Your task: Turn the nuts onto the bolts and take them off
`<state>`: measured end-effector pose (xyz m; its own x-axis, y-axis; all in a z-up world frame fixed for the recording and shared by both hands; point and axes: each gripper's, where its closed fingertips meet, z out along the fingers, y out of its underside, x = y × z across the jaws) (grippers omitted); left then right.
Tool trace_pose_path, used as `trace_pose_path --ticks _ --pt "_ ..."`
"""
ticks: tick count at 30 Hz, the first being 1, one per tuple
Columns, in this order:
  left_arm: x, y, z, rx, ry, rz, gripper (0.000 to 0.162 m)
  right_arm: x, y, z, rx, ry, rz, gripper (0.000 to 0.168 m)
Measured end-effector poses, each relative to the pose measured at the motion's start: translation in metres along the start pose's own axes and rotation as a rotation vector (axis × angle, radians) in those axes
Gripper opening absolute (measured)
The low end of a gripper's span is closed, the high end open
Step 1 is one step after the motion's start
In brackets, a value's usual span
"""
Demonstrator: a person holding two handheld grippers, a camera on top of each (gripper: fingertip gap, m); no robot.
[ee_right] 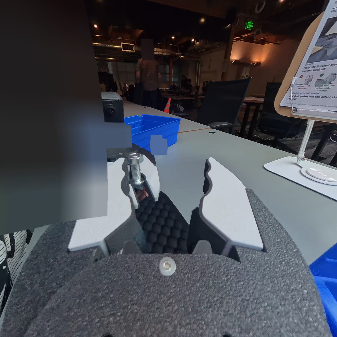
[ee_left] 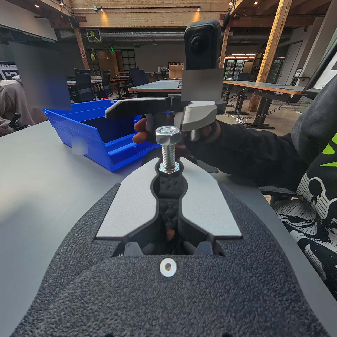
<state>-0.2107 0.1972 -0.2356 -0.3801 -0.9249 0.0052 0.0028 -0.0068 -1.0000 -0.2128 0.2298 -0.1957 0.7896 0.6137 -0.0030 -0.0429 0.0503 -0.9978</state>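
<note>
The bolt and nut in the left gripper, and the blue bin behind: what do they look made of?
Bolt: bright silvery metal, probably zinc-plated steel; shiny threads and mirror-like glints on its hex head. Nut, pinched at the left gripper tips: the same glossy metal look. Blue bin: moulded plastic by its even saturated colour, ribbed walls and soft sheen. The exact alloy and plastic type cannot be told.

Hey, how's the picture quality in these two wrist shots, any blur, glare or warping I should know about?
Left wrist view: the bolt and nut are sharp, with bright glints on the metal; wide-angle warping bends the table edge. Right wrist view: the room behind is dim, a large masking patch covers the left side, and the blue bin is in focus.
</note>
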Motion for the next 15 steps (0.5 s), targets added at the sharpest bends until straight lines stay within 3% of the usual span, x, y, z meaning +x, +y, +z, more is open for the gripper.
trace_pose_path --ticks 8,15 --pt "0.0 0.0 0.0 0.0 -0.003 0.001 0.016 -0.017 0.005 0.033 -0.04 -0.041 -0.039 0.083" --pt "0.0 0.0 0.0 0.0 0.0 0.002 0.016 -0.009 0.006 0.026 -0.051 -0.007 -0.039 0.081"
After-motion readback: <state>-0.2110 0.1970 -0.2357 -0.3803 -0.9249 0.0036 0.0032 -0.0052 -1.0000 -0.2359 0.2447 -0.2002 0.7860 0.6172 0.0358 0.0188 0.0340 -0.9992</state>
